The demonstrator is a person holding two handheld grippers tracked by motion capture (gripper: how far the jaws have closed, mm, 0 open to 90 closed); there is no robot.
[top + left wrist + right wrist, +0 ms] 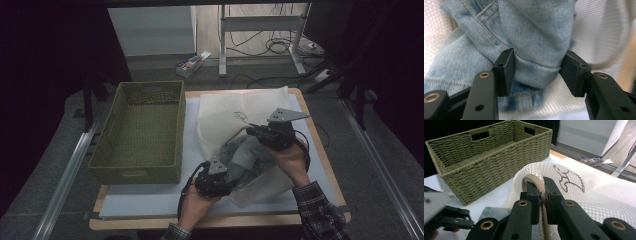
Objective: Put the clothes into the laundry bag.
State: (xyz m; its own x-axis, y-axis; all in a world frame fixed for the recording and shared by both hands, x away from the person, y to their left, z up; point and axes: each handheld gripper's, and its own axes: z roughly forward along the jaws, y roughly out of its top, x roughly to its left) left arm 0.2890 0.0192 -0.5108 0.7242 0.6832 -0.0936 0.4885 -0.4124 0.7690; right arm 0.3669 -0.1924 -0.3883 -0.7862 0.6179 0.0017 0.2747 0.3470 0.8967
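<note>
A pair of light blue jeans (245, 155) lies bunched in the mouth of a white mesh bag (225, 115) on the table. My left gripper (230, 172) reaches into the bag's mouth from the near side. Its jaws stand apart around a fold of the denim (536, 32), which fills the gap between the pads (507, 70) without being squeezed. My right gripper (543, 192) is shut on the beige cord (535, 181) at the bag's rim and holds the mouth up. The bag (586, 202) bears a dark drawn emblem.
A green woven basket (145, 172) stands to the left of the bag on the pale mat (150, 200), with nothing in it. Its wall (486, 165) is close to my right gripper. Desk legs and cables lie on the floor beyond the table.
</note>
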